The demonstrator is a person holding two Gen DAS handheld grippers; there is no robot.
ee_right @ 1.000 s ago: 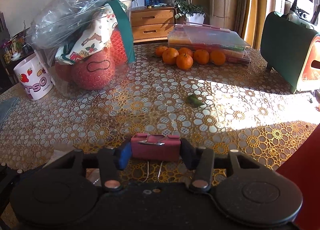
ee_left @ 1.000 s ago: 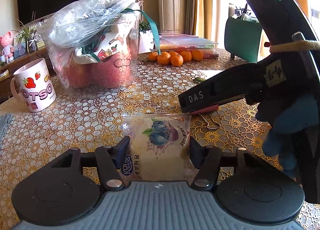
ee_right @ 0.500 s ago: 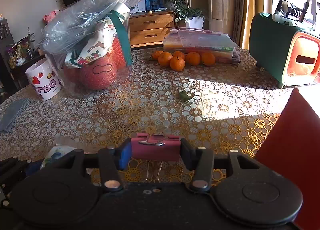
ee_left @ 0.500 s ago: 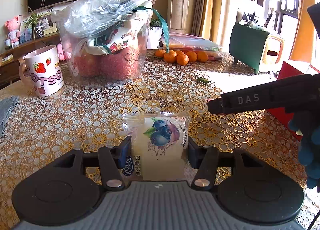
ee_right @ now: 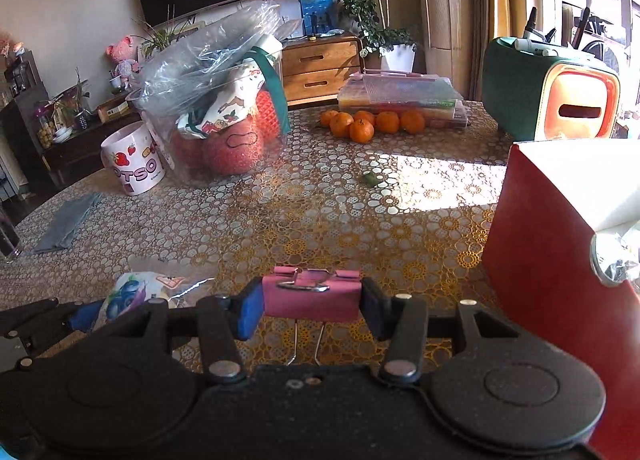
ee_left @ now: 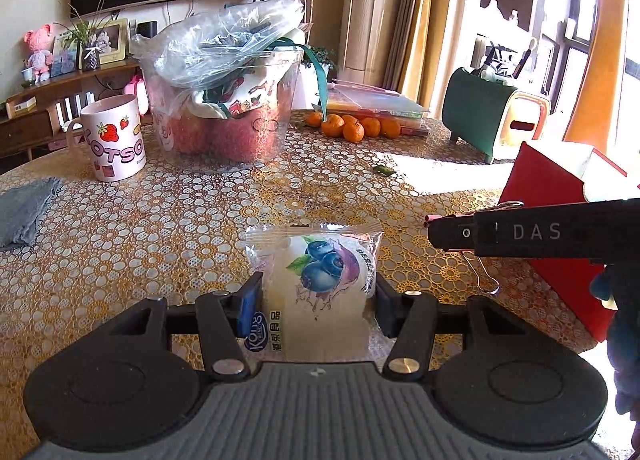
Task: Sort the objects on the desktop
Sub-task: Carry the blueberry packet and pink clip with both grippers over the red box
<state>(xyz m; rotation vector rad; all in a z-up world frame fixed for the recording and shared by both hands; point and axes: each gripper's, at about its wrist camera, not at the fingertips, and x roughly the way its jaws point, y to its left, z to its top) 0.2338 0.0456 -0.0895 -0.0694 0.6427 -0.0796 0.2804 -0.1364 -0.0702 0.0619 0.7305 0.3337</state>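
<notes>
Left tongs (ee_left: 316, 302): clamped on a clear plastic snack packet printed with blueberries (ee_left: 314, 288), one blue pad pressed to each side of it
Snack packet: upright between the pads, raised off the counter (ee_left: 160, 228), its crimped top edge pointing away from the camera; in the right wrist view it shows at lower left (ee_right: 132, 294)
Right tongs (ee_right: 312, 306): clamped on a pink metal binder clip (ee_right: 311, 298), the pads against its two ends
Binder clip: held level above the counter, its two wire handles hanging down below it; in the left wrist view it shows at the tip of the black right tool (ee_left: 460, 220), with a wire loop dangling under it
Counter: covered with a gold and white lace-pattern cloth, sunlit toward the far right edge
Red open-topped box (ee_right: 540, 252): at the counter's right edge, just beside the right tongs
Clear plastic tub (ee_left: 224, 116): toward the far left of the counter, stuffed with red mesh-wrapped fruit, printed cloth and a crumpled clear bag
White mug with strawberries (ee_left: 114, 136): just left of the tub
Grey folded cloth (ee_left: 24, 208): at the counter's left edge
Oranges (ee_left: 352, 126): clustered at the far edge, in front of flat plastic cases
Green and orange desk organiser (ee_right: 552, 96): far right corner, holding pens
Small green scrap (ee_right: 370, 179): lying alone mid-counter, at the edge of the sunlit patch
</notes>
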